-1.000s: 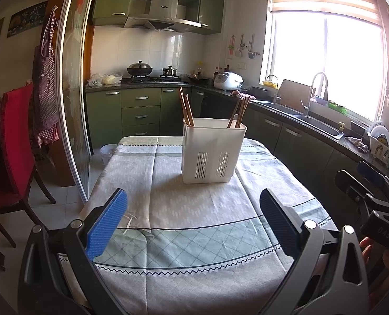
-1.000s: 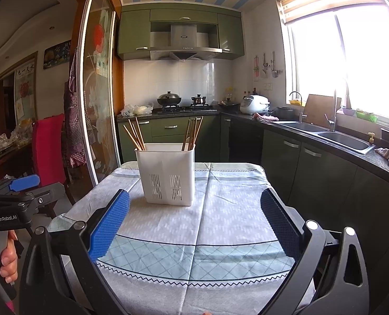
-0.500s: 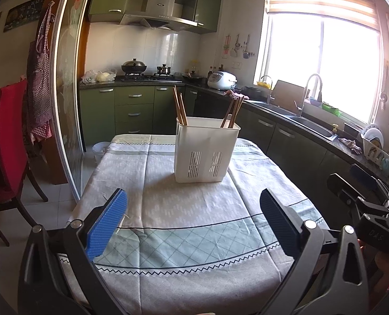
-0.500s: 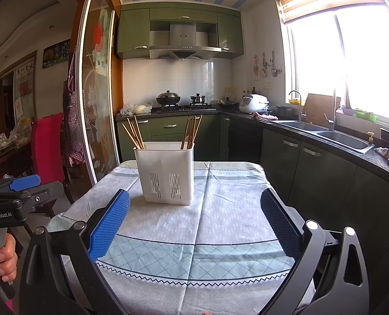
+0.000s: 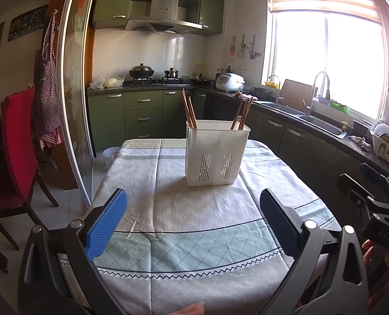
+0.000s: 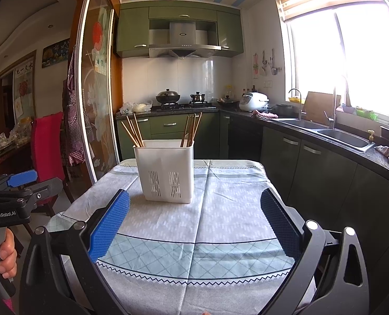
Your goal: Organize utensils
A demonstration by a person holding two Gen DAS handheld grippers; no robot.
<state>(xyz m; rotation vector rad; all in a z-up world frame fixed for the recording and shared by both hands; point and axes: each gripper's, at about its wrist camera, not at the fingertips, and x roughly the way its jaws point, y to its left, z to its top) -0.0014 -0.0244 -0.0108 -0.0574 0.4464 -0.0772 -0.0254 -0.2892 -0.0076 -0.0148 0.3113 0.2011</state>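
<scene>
White plastic utensil holder [image 5: 216,153] stands upright mid-table on the patterned tablecloth [image 5: 194,239], well ahead of both grippers. Wooden chopsticks [image 5: 189,110] lean in its left compartment, a second bunch [image 5: 243,113] in the right. Left gripper [image 5: 193,221] – blue pads wide apart, nothing between. Right gripper [image 6: 194,224] – same, spread and empty, hovering over the near table edge.

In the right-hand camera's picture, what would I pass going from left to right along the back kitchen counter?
Plastic bags → black wok → small pot → rice cooker → pink cloth → sink.
</scene>
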